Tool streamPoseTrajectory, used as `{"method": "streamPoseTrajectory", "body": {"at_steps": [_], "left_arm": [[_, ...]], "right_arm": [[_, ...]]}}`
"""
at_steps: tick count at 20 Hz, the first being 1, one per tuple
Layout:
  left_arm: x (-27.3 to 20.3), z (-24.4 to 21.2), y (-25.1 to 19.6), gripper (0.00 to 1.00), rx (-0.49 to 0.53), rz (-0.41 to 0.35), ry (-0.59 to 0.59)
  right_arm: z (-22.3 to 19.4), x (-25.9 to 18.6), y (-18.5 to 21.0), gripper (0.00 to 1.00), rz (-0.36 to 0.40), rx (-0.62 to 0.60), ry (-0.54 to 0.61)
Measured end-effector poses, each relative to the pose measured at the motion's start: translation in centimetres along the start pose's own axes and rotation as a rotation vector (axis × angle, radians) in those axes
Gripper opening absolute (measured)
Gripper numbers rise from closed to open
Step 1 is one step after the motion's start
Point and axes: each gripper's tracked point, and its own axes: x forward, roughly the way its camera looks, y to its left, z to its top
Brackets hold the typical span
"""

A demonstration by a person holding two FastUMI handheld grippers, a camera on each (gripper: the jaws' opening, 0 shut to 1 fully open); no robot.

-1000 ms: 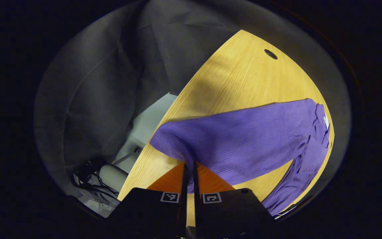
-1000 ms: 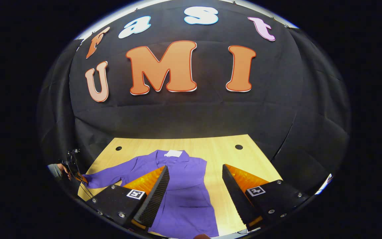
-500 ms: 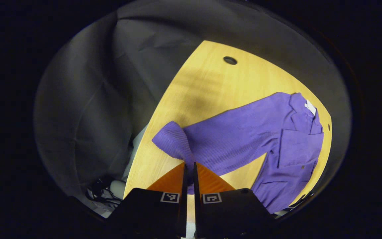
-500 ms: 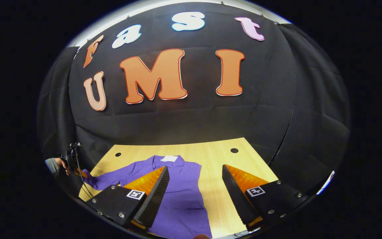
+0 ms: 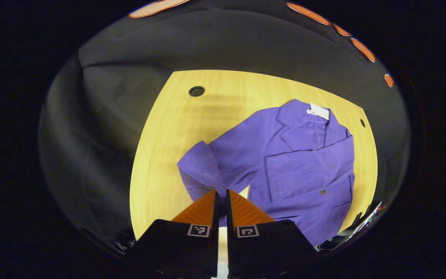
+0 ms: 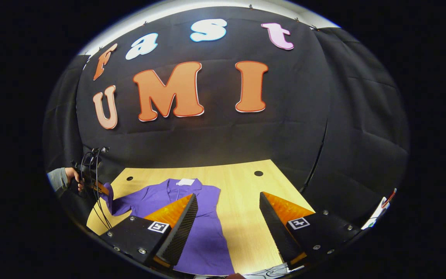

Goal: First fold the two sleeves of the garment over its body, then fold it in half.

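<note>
the left gripper (image 5: 220, 193), fingers pinching the jacket's (image 5: 304, 170) sleeve (image 5: 201, 168), is lifting it; neither sleeve is folded. the right gripper (image 6: 229, 217) is hovering, fingers wide.

Black tongs (image 6: 227, 223) housings, square markers, screws; grey sleeve (image 6: 55, 179).

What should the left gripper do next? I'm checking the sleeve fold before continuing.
Probably carry the cuff across and lay it on the jacket's chest. The left gripper is shut on the purple jacket's sleeve, lifted off the wooden table, and that sleeve does not yet lie over the body.
</note>
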Motion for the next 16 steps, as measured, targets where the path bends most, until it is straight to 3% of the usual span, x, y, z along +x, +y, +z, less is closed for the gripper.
{"method": "streamPoseTrajectory", "body": {"at_steps": [1, 2, 3, 8, 16], "left_arm": [[-0.2, 0.6, -1.9, 0.11, 0.025, -0.011, -0.009], [-0.3, 1.2, -4.0, 0.11, 0.052, -0.030, -0.015], [-0.4, 1.8, -5.9, 0.11, 0.081, -0.051, -0.022], [-0.1, 4.5, -15.0, 0.11, 0.222, -0.119, -0.041], [0.9, 6.6, -25.5, 0.11, 0.377, -0.179, -0.058]], "right_arm": [[0.0, -0.4, -0.7, 0.95, -0.011, 0.011, -0.006], [-0.1, -0.7, -1.4, 1.00, -0.023, 0.021, -0.010], [-0.3, -1.0, -1.9, 0.95, -0.030, 0.028, -0.005], [-1.6, -2.4, -4.3, 0.95, -0.077, 0.068, 0.006], [-4.9, -4.4, -8.6, 0.95, -0.182, 0.117, 0.055]]}}
